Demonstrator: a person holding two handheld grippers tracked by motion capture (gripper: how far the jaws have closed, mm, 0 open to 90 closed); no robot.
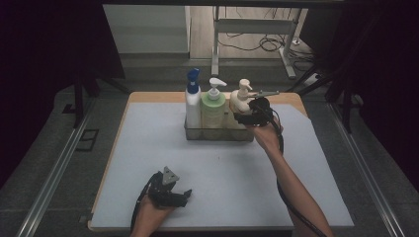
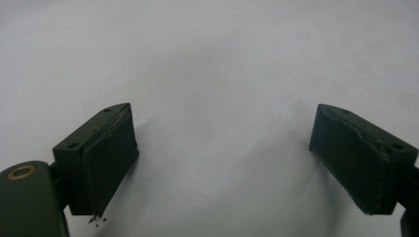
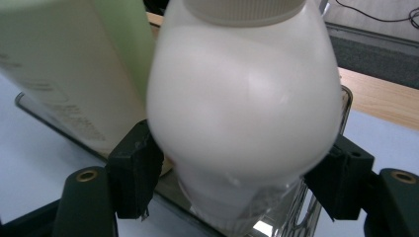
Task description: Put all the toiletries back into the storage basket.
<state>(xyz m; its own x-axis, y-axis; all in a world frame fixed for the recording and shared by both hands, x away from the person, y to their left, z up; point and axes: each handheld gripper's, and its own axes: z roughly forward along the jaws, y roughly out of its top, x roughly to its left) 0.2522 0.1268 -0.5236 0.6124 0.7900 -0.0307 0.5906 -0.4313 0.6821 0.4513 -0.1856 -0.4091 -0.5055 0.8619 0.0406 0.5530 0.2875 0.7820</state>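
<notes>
- Nearest the high camera, the left tool (image 1: 185, 194) rests low over the pale grey desk (image 1: 148, 148) at its front edge, held in the person's left hand (image 1: 150, 213).
- Its jaws stand spread wide in the left gripper view, with bare desk surface (image 2: 222, 98) between them and nothing held.
- Farther back, the right tool (image 1: 243, 117) reaches to the right end of a clear tray (image 1: 217, 134) that stands near the desk's far edge.
- Three pump bottles stand upright in the tray in a row: a white bottle with a blue cap (image 1: 192, 101) at left, a green bottle (image 1: 213, 106) in the middle, and a cream bottle (image 1: 240, 98) at right.
- Seen from the right gripper view, the cream bottle (image 3: 242, 98) sits between the right tool's two black jaws, low in the tray's end, just beside the green bottle (image 3: 74, 64).
- Each jaw stands close at the bottle's flank, left and right; whether the pads press on it cannot be told, as the bottle is blurred there.
- The person's right forearm (image 1: 291, 182) stretches across the desk from the front right corner to the tray.
</notes>
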